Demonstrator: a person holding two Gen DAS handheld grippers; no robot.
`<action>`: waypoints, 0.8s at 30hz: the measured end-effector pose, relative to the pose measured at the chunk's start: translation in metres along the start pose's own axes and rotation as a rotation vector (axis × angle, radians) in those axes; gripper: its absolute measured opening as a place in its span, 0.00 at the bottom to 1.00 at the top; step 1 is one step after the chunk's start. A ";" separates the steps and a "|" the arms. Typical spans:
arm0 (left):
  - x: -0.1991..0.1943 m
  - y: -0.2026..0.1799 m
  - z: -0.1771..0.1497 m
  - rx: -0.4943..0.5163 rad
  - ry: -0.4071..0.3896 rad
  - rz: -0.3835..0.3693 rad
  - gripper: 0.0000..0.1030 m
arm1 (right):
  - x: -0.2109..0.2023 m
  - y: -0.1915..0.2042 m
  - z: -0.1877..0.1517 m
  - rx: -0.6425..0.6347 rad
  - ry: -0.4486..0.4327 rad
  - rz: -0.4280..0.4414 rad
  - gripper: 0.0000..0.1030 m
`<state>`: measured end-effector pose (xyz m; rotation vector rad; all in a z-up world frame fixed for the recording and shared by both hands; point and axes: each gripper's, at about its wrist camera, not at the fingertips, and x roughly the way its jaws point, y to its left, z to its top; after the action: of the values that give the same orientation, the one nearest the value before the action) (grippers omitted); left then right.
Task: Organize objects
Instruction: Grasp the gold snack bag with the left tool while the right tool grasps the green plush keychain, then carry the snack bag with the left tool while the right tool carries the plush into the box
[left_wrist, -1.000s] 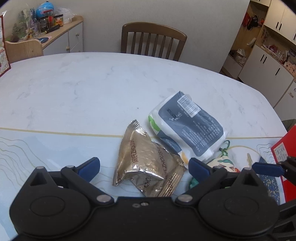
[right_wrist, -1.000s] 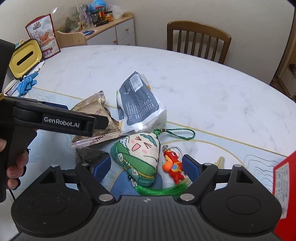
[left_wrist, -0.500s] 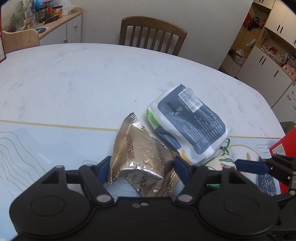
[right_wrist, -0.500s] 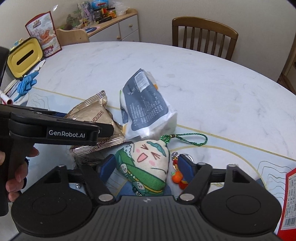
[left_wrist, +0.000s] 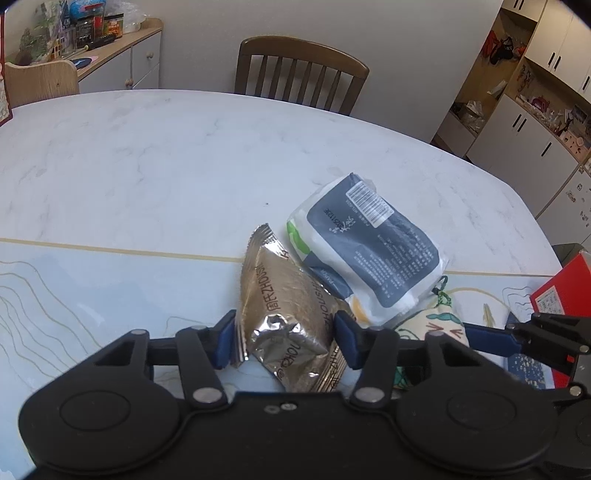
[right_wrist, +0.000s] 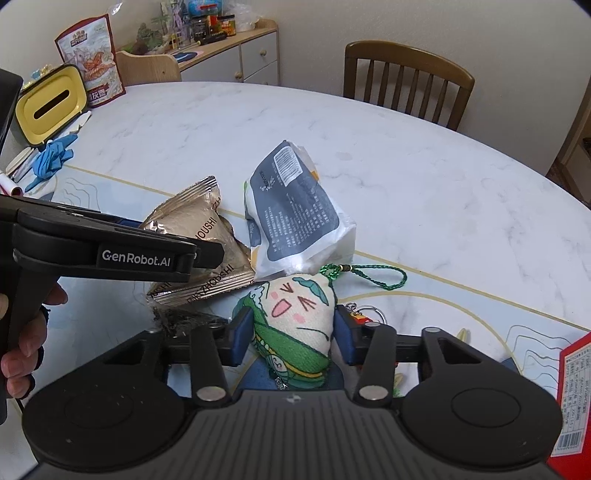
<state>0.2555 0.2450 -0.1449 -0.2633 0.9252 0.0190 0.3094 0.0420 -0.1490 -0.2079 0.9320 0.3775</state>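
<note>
White marbled table (left_wrist: 155, 162), pale mat (left_wrist: 92, 280), gold snack pouch (left_wrist: 284, 314), grey-labelled packet (left_wrist: 373, 247), plush charm (right_wrist: 295, 317), red box (left_wrist: 565, 284)

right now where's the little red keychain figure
In the right wrist view, the red keychain figure lies on the table mat just right of the plush dumpling, mostly hidden behind the right gripper's finger, below the green cord loop.

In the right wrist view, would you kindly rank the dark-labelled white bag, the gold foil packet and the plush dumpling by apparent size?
1. White bag.
2. Plush dumpling, nearer the camera, so its lead is unsure.
3. Gold foil packet, partly hidden.
</note>
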 end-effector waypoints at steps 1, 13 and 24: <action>-0.001 0.000 0.000 0.000 -0.001 0.001 0.50 | -0.002 0.000 0.000 0.001 -0.002 -0.003 0.41; -0.029 -0.001 0.001 -0.013 -0.020 -0.014 0.42 | -0.042 -0.005 -0.003 0.068 -0.064 -0.022 0.40; -0.052 -0.007 -0.002 -0.008 -0.018 -0.043 0.28 | -0.101 -0.034 -0.009 0.158 -0.124 -0.013 0.39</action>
<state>0.2233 0.2424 -0.1030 -0.2899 0.9013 -0.0144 0.2624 -0.0150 -0.0717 -0.0449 0.8335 0.2998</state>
